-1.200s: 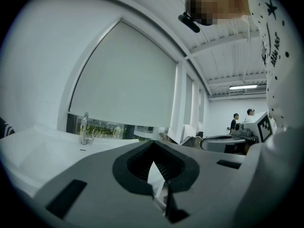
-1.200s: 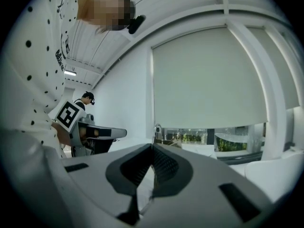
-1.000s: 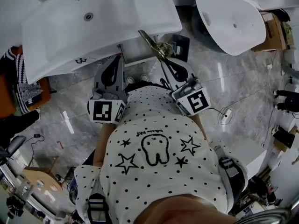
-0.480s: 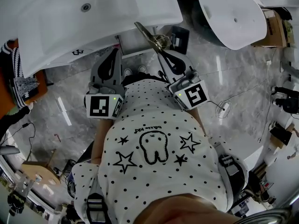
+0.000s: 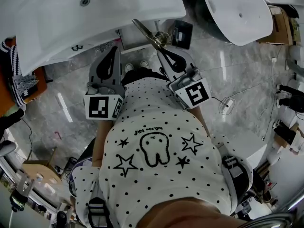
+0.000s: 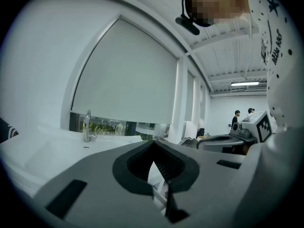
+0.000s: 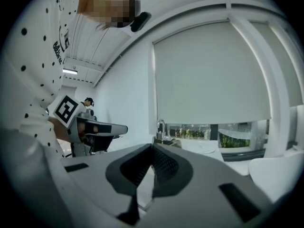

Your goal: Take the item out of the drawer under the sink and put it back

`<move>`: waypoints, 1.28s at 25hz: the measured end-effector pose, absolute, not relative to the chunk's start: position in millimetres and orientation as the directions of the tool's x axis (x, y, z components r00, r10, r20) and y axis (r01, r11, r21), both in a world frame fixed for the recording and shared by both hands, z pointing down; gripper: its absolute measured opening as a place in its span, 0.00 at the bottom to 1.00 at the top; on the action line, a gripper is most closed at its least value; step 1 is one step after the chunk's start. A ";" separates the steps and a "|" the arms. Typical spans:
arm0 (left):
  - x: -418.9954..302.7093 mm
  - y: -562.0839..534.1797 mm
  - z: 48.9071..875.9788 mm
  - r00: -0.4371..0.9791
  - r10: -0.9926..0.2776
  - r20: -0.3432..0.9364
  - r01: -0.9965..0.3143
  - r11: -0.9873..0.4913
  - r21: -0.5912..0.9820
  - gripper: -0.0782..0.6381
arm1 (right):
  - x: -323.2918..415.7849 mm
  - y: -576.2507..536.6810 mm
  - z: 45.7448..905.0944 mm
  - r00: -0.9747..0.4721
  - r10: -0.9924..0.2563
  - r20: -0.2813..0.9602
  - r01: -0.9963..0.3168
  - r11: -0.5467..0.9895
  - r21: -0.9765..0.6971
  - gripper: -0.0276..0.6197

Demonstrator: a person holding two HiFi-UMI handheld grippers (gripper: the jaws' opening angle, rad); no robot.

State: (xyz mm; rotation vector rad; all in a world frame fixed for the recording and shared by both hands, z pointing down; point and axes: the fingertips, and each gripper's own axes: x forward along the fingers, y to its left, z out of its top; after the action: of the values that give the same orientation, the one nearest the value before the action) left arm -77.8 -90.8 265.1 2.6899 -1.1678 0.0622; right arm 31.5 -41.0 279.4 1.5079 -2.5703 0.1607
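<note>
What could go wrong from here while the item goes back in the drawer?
1. The shut right gripper pinches the long brass-coloured metal tool by one end only. Most of it sticks out, so it may swing or slip.
2. Its free tip lies by the white ceramic sink's front edge and may knock it on the way into the white drawer.
3. The left gripper is shut and empty, so nothing steadies the tool.

Grey marble floor [image 5: 237,75] — pale roller blind [image 6: 128,80] over a wide window, white walls
</note>
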 end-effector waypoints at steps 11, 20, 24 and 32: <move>-73.5 -83.6 261.7 0.689 -0.715 0.120 -0.725 -0.677 0.126 0.10 | 32.0 -39.2 282.5 -0.486 -0.853 0.191 -0.871 0.491 -0.021 0.07; -86.1 -85.1 262.5 0.669 -0.736 0.105 -0.741 -0.650 0.168 0.10 | 21.1 -35.8 296.4 -0.489 -0.835 0.251 -0.863 0.506 0.003 0.07; -85.9 -87.8 262.7 0.671 -0.734 0.104 -0.739 -0.651 0.173 0.10 | 20.1 -39.1 296.8 -0.489 -0.836 0.249 -0.863 0.505 -0.002 0.07; -84.7 -86.9 262.3 0.681 -0.725 0.104 -0.730 -0.660 0.177 0.10 | 19.8 -40.4 304.9 -0.480 -0.830 0.285 -0.859 0.510 0.037 0.07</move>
State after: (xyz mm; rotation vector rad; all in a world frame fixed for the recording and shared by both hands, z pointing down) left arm -84.7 -86.9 262.3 2.6892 -1.1789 0.0363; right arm 19.8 -40.4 304.9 1.4257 -2.4885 0.1600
